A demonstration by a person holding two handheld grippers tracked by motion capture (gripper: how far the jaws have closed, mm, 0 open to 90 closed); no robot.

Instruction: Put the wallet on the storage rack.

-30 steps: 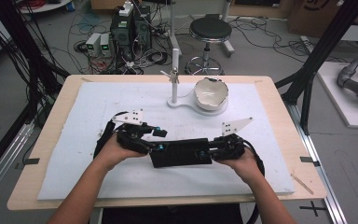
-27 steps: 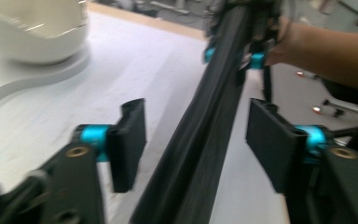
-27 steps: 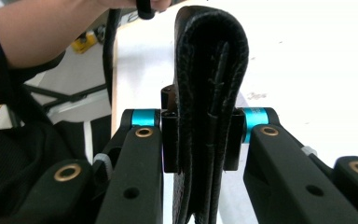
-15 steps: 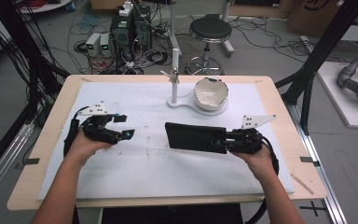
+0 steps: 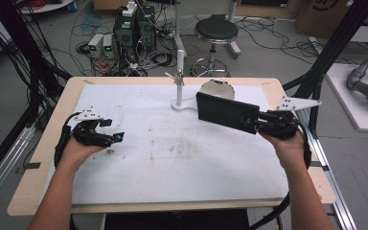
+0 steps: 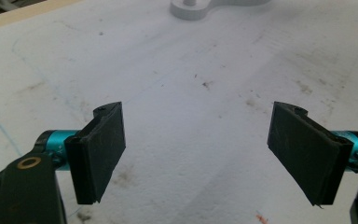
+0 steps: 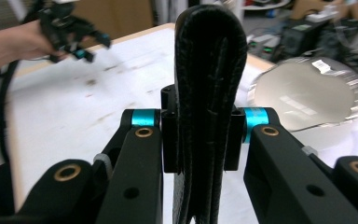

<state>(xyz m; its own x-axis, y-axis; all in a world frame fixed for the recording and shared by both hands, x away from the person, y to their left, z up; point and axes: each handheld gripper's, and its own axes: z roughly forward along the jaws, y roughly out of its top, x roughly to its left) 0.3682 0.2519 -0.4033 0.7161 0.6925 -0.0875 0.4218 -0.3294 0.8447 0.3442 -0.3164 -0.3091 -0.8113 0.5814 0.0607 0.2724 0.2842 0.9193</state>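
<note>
A flat black leather case [image 5: 224,112] hangs in the air over the right back part of the white mat [image 5: 182,163], just in front of the white bowl [image 5: 216,88]. My right gripper [image 5: 249,122] is shut on its right end. In the right gripper view the case [image 7: 205,60] stands edge-on between the jaws of my right gripper [image 7: 200,135], with the bowl [image 7: 307,95] behind it to the right. My left gripper [image 5: 113,129] rests low over the mat's left side, open and holding nothing. Its pads [image 6: 100,149] stand wide apart above bare, stained mat.
A white stand [image 5: 179,81] with a small clip rises at the back middle of the mat; its base [image 6: 200,8] lies far ahead of the left jaws. The left gripper [image 7: 94,46] shows far off across the table. Stool, cables and electronics stand on the floor beyond the wooden table [image 5: 48,143].
Both grippers held the case at the mat's centre a second ago. The left one let go and moved left. The right one carried the case up, right and back toward the bowl.
</note>
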